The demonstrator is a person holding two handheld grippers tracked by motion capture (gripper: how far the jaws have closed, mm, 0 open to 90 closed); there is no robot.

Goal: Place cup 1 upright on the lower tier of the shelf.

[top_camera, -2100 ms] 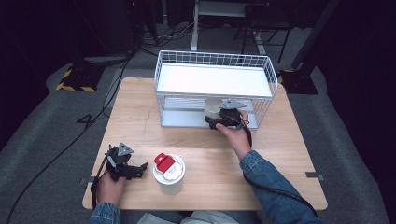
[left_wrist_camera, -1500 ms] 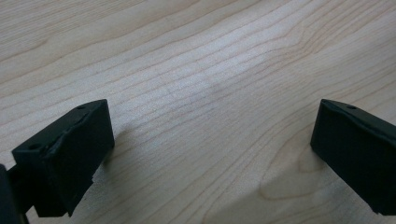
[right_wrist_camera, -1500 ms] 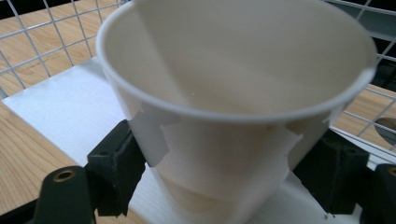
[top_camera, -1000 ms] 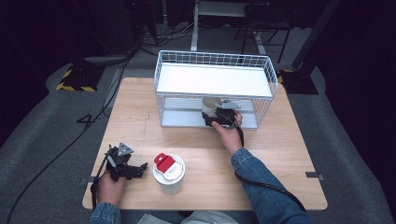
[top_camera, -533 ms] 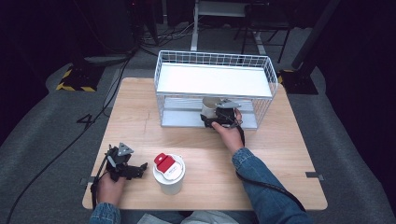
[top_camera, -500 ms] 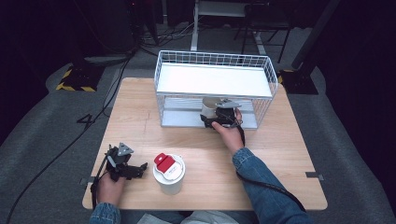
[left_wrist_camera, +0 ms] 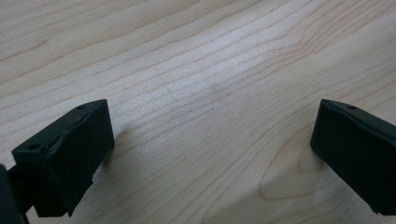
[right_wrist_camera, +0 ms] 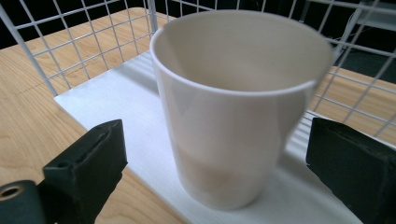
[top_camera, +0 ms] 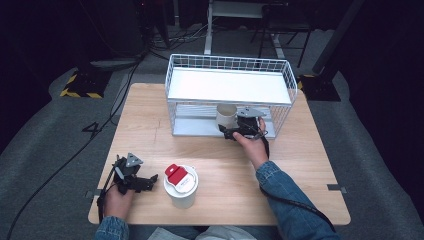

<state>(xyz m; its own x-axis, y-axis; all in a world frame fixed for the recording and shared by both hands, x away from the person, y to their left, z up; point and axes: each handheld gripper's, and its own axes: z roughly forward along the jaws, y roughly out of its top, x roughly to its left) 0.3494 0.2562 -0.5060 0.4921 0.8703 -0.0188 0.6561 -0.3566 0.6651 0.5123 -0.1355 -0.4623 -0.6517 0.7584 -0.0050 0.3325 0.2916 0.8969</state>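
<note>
Looking down from the high view, a person sits at a light wooden surface (top_camera: 150, 130) with a claw in each hand. At the far middle stands a white wire rack (top_camera: 230, 95) with a flat white shelf on top and a white floor panel below, its near side open.

A plain cream cup (top_camera: 226, 116) stands upright on the rack's lower floor, under the top shelf, close to the open front edge. Its long axis is vertical and its mouth points up. In the right gripper view the cup (right_wrist_camera: 233, 102) looks empty as far as its inside can be seen, with the white panel beneath it and wire mesh behind it.

The right claw (top_camera: 231, 134) reaches into the front of the rack, just beside the cup. In the right gripper view its jaws stand well apart, one on each side of the cup's lower half, neither touching it.

Near the front edge of the surface stands a second white cup (top_camera: 181, 187), upright, capped with a white lid that bears a red piece.

The left claw (top_camera: 149, 181) rests low on the surface just left of that lidded cup, pointing toward it. In the left gripper view its jaws are spread wide over bare wood, gripping nothing
</note>
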